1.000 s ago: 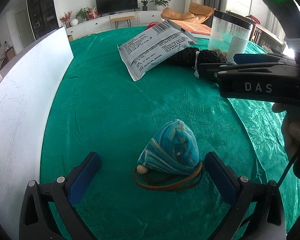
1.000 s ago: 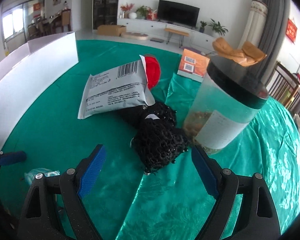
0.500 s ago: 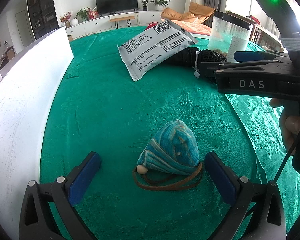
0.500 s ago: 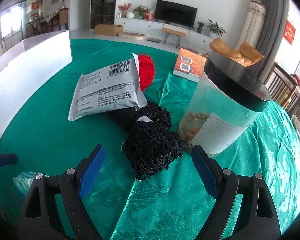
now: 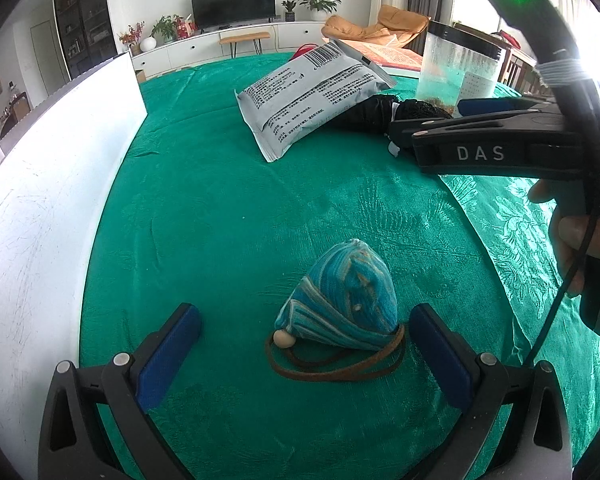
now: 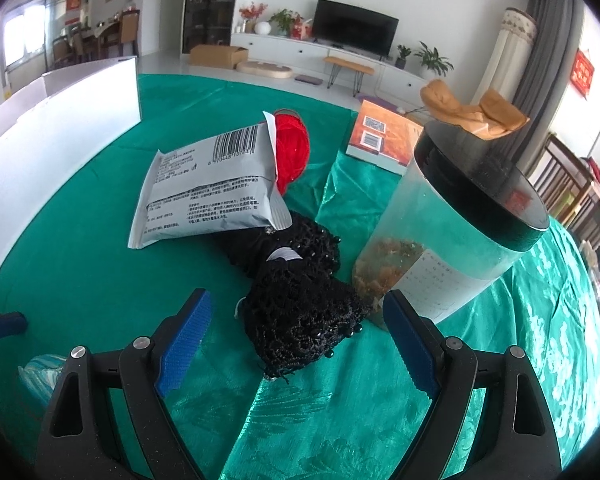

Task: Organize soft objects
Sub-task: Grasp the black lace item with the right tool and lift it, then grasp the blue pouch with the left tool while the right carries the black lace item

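The right tongs (image 6: 296,338) have edged closer to the black mesh bundle (image 6: 300,304), which now sits between their wide-spread, untouching pads. The left tongs (image 5: 304,338) hold wide too, the blue striped pouch (image 5: 340,304) lying on the green worktop (image 5: 220,208) just inside the right-hand pad.

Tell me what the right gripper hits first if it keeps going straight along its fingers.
Most likely the black mesh bundle: it lies centred just ahead of the right gripper, whose jaws stand wide open around nothing. The clear canister sits off to the right of that line, though depth is hard to judge.
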Available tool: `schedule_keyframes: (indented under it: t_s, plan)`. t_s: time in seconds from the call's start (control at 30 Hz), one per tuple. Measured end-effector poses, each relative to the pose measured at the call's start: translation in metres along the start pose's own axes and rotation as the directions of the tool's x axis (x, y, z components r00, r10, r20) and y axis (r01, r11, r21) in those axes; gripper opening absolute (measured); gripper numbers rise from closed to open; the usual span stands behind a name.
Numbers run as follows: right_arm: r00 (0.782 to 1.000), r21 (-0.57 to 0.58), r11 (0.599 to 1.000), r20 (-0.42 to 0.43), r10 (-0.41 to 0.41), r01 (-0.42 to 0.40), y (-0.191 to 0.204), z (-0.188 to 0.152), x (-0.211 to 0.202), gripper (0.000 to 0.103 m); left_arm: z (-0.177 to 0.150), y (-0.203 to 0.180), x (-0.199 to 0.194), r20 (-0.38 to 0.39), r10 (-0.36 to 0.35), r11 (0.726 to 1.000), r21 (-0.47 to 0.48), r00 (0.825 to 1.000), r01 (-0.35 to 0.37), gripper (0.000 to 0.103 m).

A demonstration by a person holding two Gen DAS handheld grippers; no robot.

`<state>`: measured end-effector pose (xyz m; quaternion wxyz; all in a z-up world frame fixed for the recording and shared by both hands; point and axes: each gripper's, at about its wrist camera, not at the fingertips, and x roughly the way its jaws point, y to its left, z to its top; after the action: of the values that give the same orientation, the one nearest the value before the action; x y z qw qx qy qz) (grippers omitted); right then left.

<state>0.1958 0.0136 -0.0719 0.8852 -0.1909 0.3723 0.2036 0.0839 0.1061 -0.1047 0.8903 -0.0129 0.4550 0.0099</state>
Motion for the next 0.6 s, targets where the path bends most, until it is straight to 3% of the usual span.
schedule_keyframes:
  t_s: [0.07,0.1,0.13,0.27,0.4,0.53,0.6]
  plan:
    - [0.999,0.029,0.999,-0.016,0.028,-0.027,-0.003,0.0,0.008,0.082,-0.002,0.001,-0.003,-0.015,-0.012,1.0,0.014,1.0,0.012,0.103]
    - [0.999,0.051,0.998,-0.025,0.048,-0.047,-0.006,-0.001,0.011,0.047,-0.003,0.001,-0.004,-0.027,-0.019,1.0,0.023,0.999,0.02,0.103]
    - [0.996,0.089,0.993,-0.049,0.078,-0.074,-0.012,-0.002,0.015,0.039,-0.004,0.002,-0.007,-0.041,-0.026,0.999,0.032,0.999,0.028,0.103]
    - [0.982,0.234,0.957,-0.036,0.187,-0.173,-0.039,-0.015,0.007,0.034,-0.01,0.01,-0.021,-0.05,-0.077,0.997,0.0,0.996,0.077,0.103]
    - [0.949,0.353,0.894,-0.051,0.311,-0.274,-0.062,-0.043,-0.015,0.033,-0.008,0.014,-0.033,-0.024,-0.087,0.996,0.0,0.996,0.087,0.103]
    - [0.923,0.475,0.828,-0.078,0.378,-0.298,-0.076,-0.087,-0.049,0.033,-0.003,0.001,-0.032,-0.027,-0.118,0.992,0.048,0.993,0.119,0.103]
    - [0.921,0.511,0.808,-0.075,0.382,-0.293,-0.078,-0.099,-0.061,0.033,0.0,-0.01,-0.025,-0.041,-0.127,0.989,0.076,0.991,0.13,0.103]
